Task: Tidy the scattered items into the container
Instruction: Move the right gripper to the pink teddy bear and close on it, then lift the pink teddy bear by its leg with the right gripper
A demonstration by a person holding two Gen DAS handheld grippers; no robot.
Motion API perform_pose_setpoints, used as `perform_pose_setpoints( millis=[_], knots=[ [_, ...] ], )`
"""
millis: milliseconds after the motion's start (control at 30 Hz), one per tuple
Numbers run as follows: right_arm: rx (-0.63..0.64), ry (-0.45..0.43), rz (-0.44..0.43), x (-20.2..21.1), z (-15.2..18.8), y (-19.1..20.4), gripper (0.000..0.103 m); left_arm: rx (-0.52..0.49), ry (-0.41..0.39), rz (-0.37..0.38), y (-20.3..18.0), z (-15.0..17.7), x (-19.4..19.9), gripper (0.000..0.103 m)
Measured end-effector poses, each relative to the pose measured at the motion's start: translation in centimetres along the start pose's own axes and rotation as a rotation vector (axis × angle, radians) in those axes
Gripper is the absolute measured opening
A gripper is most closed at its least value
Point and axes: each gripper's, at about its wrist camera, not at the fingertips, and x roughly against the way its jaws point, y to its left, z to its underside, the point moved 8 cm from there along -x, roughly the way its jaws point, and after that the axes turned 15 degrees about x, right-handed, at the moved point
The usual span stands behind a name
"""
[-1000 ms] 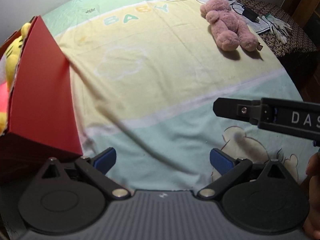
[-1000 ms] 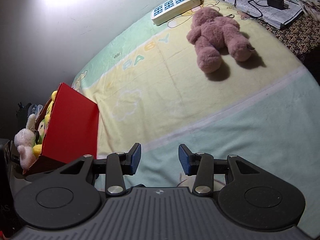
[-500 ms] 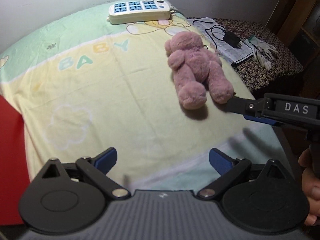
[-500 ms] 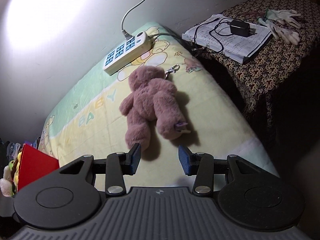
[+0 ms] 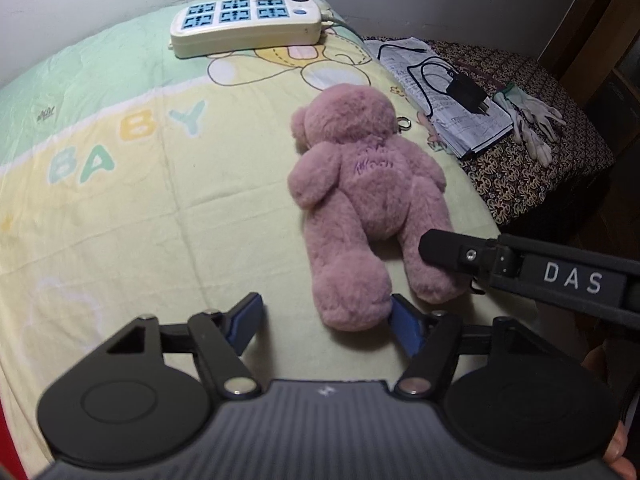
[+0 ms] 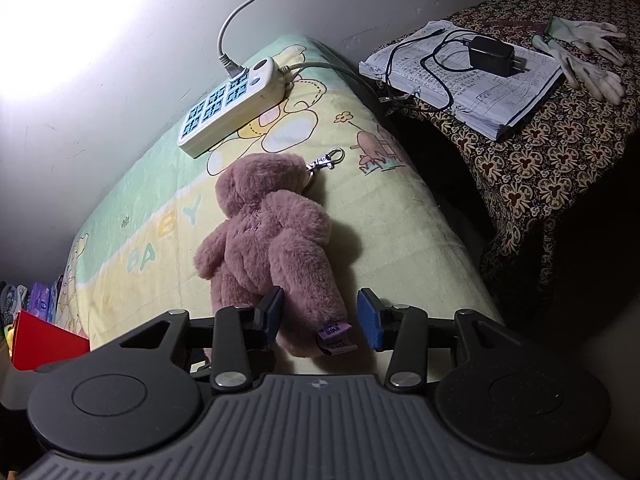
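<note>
A pink plush bear [image 5: 360, 184] lies face down on the yellow and green baby blanket [image 5: 140, 208]. My left gripper [image 5: 326, 328] has the bear's nearer foot between its closing jaws. The right pad touches the foot and the left pad stands apart from it. My right gripper [image 6: 320, 316] is open around the other leg, by its purple tag [image 6: 334, 332], with a gap at the right pad. One of its fingers [image 5: 448, 250] shows in the left wrist view against that leg. The red container [image 6: 44, 340] is far left, with soft toys in it.
A white power strip [image 5: 244, 26] with its cable lies at the blanket's far end by the wall. A metal clip [image 6: 328, 160] hangs from the bear's head. To the right, a low table with patterned cloth [image 6: 560, 168] holds a notebook [image 6: 480, 84], charger [image 6: 492, 56] and gloves [image 6: 584, 56].
Both grippers have moved from beside the red container across the blanket to the bear's legs. The left jaws have narrowed. The right jaws keep the same gap.
</note>
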Motion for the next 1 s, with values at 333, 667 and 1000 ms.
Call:
perform_pose_setpoints(
  millis=[333,667,1000],
  knots=[
    [0.021,0.014,-0.031,-1.3,-0.8,0.8,0.034,0.000,-0.009,0.020,-0.4,-1.6,-0.5,0.047],
    [0.008,0.042,-0.075,-0.8,-0.1,2.2,0.029,-0.001,0.023,0.040,0.5,-1.3,-0.1,0.030],
    [0.017,0.082,-0.132,1.3,3.2,4.8,0.029,0.005,0.074,0.067,2.6,2.1,2.7,0.029]
  ],
)
